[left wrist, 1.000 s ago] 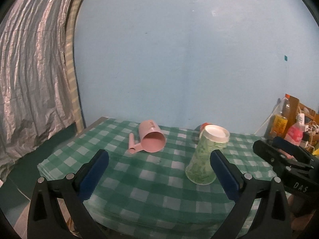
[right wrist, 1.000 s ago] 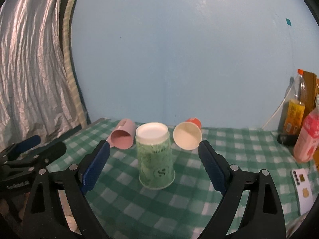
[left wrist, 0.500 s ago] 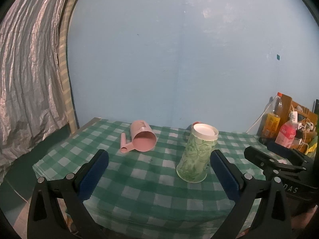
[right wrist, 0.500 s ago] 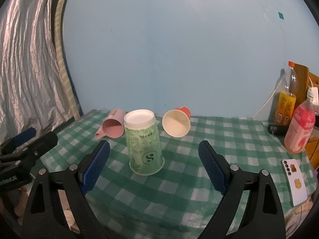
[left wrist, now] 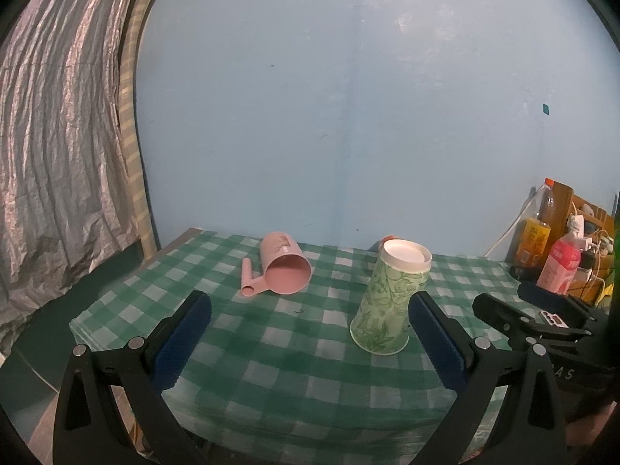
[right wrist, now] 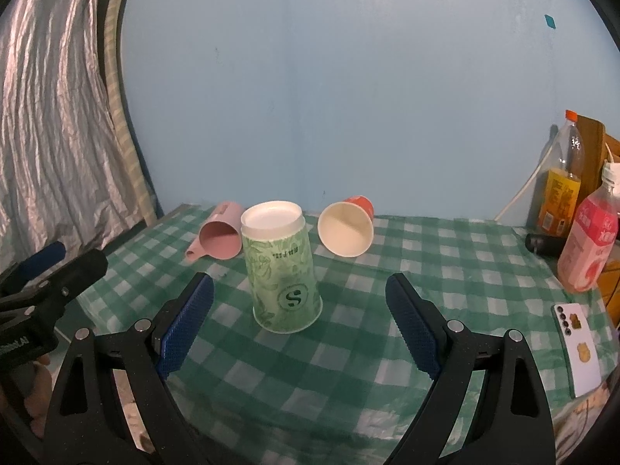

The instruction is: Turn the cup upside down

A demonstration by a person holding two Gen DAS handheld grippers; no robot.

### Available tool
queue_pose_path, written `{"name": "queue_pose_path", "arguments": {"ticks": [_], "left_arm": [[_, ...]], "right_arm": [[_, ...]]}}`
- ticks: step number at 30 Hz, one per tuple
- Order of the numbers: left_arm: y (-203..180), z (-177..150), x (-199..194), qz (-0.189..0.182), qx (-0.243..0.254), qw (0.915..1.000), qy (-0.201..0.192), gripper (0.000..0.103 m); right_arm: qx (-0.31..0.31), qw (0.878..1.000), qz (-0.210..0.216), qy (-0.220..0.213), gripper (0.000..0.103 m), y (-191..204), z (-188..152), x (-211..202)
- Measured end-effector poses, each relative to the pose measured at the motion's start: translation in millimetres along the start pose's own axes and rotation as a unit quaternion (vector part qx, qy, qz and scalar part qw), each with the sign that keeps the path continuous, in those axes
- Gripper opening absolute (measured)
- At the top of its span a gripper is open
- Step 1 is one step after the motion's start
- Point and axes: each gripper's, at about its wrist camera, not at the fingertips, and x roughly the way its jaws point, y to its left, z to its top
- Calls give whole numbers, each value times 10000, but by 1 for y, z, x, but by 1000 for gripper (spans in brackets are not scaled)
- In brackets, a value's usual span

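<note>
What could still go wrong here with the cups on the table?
The green cup stands mouth-down, near the pink mug and the orange cup, both lying on their sides; a careless move of the open right tongs could tip it or set those rolling. The phone lies near the table edge and could be knocked off.

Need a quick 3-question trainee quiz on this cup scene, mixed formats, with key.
1. True or false: the green cup stands mouth down on the tablecloth.
2. Which cup lies on its side with a handle? A) pink cup B) orange cup C) green cup
3. Fill in: the jaws of the left gripper and right gripper are both ____.

Key: 1 true; 2 A; 3 open
</note>
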Motion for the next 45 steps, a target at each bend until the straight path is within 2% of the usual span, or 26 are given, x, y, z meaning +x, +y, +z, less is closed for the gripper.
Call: {"name": "queue_pose_path", "arguments": {"ticks": [8,23,45], "left_arm": [[1,0,-1,23,-14,10000,-19,103],[-5,2,-3,307,168,9994,16,103],[-8,1,-2,242,239,9994,86,103]], "right_arm": [[33,10000,25,54,89,-1,-1,2],[-1,10000,20,85,89,-1,-2,2],[6,9999,73,100,89,-1,-2,1]]}}
